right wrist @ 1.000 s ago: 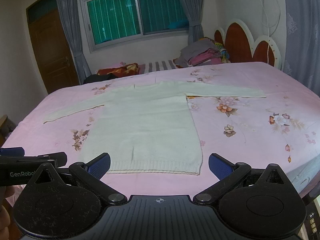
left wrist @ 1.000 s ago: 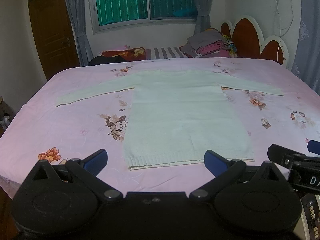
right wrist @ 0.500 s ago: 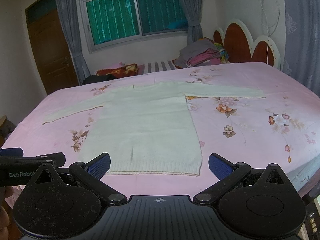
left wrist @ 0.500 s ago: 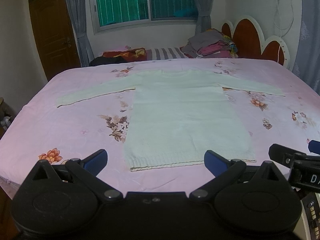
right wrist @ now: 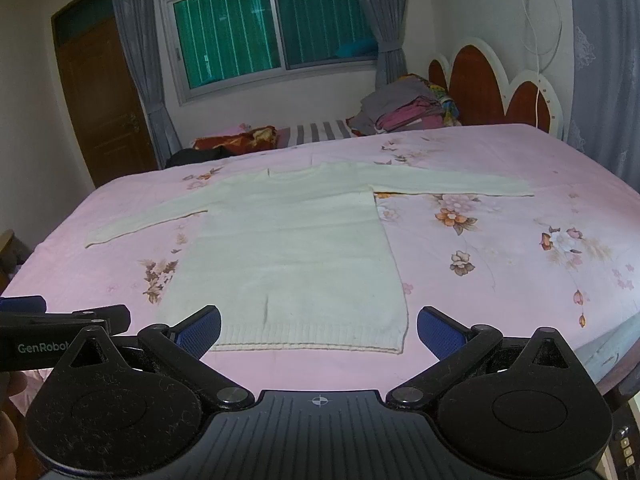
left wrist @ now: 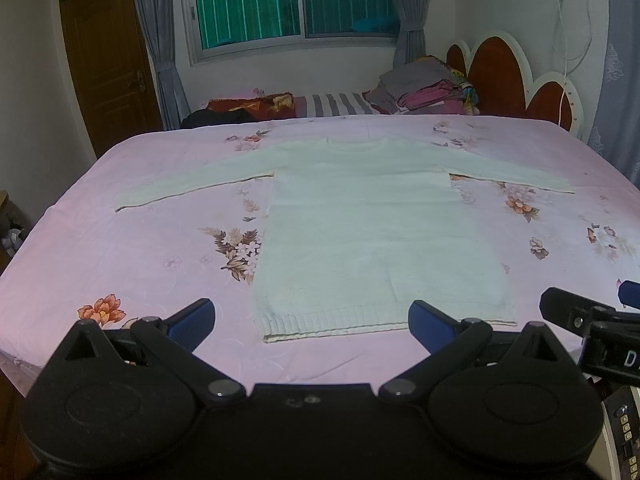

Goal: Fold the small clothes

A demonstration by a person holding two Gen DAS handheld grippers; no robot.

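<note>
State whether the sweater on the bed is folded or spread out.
Spread out. The sweater lies flat on the bed, both sleeves stretched sideways, hem straight, no fold visible.

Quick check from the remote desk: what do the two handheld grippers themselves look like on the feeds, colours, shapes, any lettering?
Both match: the left gripper and right gripper have black bodies with two round discs, black linkage arms with silver pivot pins, and blue ribbed fingertips. The right gripper's base is ribbed, with a small crosshair mark. White GenRobot lettering shows on the left gripper's side in the right wrist view. No cables or sleeves visible.
</note>
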